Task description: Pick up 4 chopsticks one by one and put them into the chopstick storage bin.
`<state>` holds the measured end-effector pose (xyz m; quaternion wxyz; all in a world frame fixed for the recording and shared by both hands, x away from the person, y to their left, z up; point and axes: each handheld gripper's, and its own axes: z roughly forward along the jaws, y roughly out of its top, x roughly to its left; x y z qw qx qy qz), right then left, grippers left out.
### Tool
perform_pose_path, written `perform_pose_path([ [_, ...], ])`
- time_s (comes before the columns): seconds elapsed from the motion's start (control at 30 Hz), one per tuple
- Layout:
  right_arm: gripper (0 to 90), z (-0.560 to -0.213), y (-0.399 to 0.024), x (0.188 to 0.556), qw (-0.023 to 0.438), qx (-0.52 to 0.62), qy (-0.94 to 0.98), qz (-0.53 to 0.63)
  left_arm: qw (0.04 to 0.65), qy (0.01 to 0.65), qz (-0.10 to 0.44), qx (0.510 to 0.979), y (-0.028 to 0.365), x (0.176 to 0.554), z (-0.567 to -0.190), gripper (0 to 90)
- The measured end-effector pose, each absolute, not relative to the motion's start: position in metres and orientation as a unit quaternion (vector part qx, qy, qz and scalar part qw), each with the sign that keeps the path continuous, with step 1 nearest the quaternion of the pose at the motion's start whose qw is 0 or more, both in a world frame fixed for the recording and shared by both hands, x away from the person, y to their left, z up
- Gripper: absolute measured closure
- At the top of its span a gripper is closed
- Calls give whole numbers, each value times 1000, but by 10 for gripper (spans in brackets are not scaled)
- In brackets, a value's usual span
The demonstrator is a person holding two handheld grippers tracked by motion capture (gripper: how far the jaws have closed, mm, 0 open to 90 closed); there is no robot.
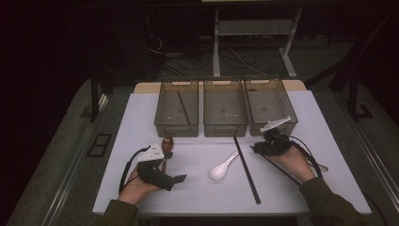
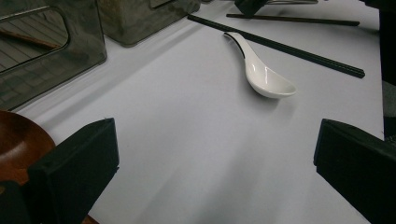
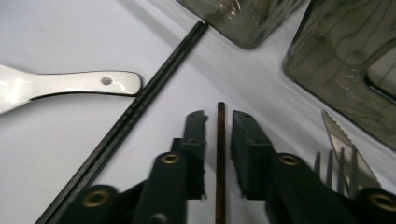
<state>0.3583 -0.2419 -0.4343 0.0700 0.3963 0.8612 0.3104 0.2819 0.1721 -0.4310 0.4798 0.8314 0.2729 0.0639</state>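
Here the brown chopstick (image 3: 221, 154) is lying on the white table (image 1: 197, 188) at its right, between the right gripper (image 3: 219, 116)'s narrowly parted jaws, not pinched, probably lined up for a grasp. A black chopstick (image 1: 246, 168) and white spoon (image 1: 223, 166) are lying left of it, three wire baskets (image 1: 225, 114) sitting beyond. The left gripper (image 2: 215, 154) is gaping wide beside a wooden spoon (image 1: 166, 145). The room behind is sitting dark.
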Motion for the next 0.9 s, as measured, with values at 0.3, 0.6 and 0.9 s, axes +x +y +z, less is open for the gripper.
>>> perform_pose_path([
  [0.3, 589, -411, -263, 343, 43, 383, 870, 307, 482, 274, 64, 830, 173, 282, -431, 0],
  [0.6, 653, -403, -281, 314, 33, 380, 890, 251, 482, 274, 65, 830, 172, 281, -431, 0],
  [0.9, 734, -406, -294, 294, 25, 381, 907, 177, 482, 273, 65, 830, 172, 281, -430, 0],
])
